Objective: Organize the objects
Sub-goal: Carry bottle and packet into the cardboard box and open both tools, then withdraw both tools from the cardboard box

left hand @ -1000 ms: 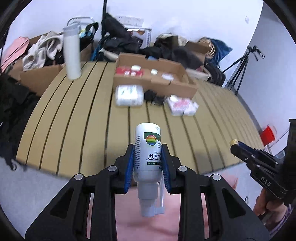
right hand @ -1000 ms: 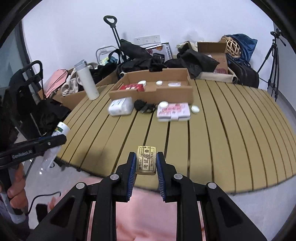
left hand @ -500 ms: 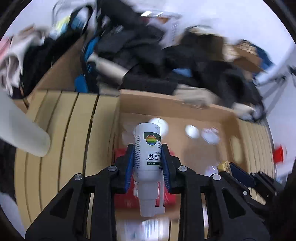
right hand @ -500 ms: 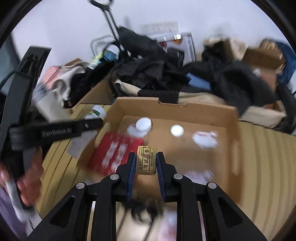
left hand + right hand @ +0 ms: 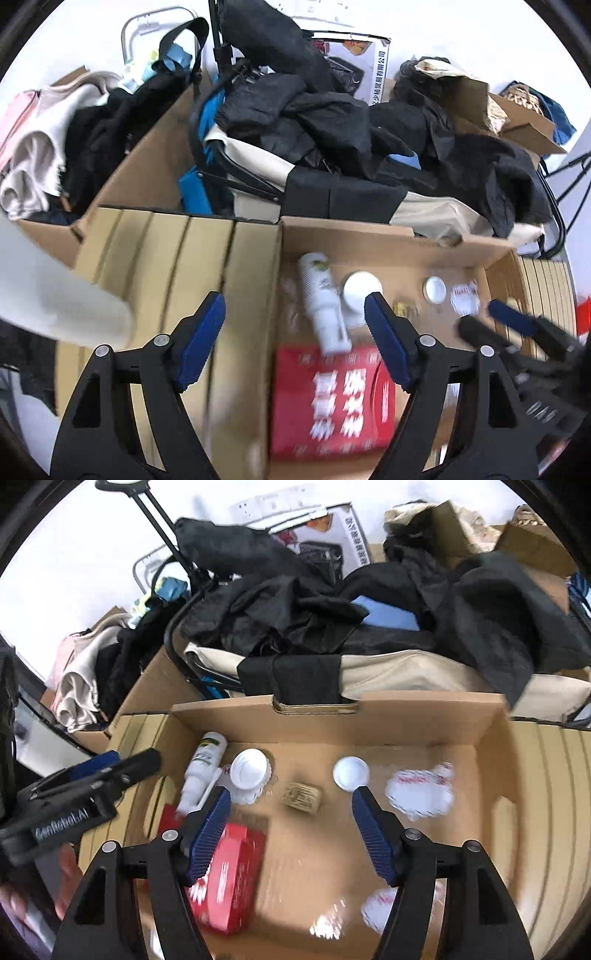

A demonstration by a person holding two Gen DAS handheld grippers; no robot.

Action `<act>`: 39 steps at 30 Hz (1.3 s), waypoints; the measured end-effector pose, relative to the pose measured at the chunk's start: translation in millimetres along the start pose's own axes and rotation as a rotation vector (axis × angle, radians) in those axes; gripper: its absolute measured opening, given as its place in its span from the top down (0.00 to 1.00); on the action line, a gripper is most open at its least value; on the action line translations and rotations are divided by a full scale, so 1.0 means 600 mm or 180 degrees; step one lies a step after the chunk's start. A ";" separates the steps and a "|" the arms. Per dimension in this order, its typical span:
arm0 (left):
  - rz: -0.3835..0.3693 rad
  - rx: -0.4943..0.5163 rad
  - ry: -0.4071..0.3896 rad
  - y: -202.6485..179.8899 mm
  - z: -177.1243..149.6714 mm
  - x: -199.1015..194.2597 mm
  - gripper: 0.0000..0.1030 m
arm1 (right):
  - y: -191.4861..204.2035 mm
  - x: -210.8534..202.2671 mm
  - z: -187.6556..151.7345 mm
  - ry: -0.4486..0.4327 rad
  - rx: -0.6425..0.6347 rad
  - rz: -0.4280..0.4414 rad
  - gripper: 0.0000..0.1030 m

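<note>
An open cardboard box (image 5: 369, 240) (image 5: 406, 716) sits on the slatted table. A white spray bottle (image 5: 321, 295) (image 5: 203, 768) lies in its left part, and a small gold packet (image 5: 301, 797) (image 5: 404, 308) lies on its floor near the middle. My left gripper (image 5: 295, 339) is open and empty above the box's left wall. My right gripper (image 5: 291, 823) is open and empty above the box, just short of the gold packet. Each gripper shows in the other's view, the right one (image 5: 517, 328) and the left one (image 5: 92, 771).
The box also holds a red carton (image 5: 340, 398) (image 5: 225, 871), white round lids (image 5: 351, 773) (image 5: 249, 770) and white sachets (image 5: 419, 792). A white tumbler (image 5: 55, 291) stands left of the box. Bags, clothes and cartons (image 5: 314, 122) pile up behind the table.
Both grippers have opened over the box. The spray bottle has dropped from the left one and the gold packet from the right one; both now lie in the box.
</note>
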State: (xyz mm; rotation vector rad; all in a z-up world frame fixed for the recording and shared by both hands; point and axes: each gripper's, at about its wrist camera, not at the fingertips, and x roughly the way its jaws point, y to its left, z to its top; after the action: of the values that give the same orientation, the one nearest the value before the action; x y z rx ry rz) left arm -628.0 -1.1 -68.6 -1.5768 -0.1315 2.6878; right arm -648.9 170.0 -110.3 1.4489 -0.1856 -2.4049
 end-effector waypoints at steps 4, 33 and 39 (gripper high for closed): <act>0.0084 0.0077 0.0103 0.008 -0.010 -0.082 0.19 | 0.010 -0.091 -0.008 -0.0046 -0.0191 -0.0146 0.30; -0.0361 0.0759 -0.1417 0.018 -0.719 -0.601 0.00 | 0.112 -0.624 -0.653 -0.0975 -0.0339 -0.0519 0.20; -0.0005 0.0660 -0.1714 0.051 -0.726 -0.634 0.00 | 0.176 -0.647 -0.661 -0.1235 -0.0638 -0.0608 0.20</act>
State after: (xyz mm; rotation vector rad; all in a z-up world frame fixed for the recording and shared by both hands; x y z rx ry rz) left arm -61.5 -28.8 48.5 -0.7745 0.1345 2.9342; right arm -111.5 225.5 54.7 0.9413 0.1087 -2.7488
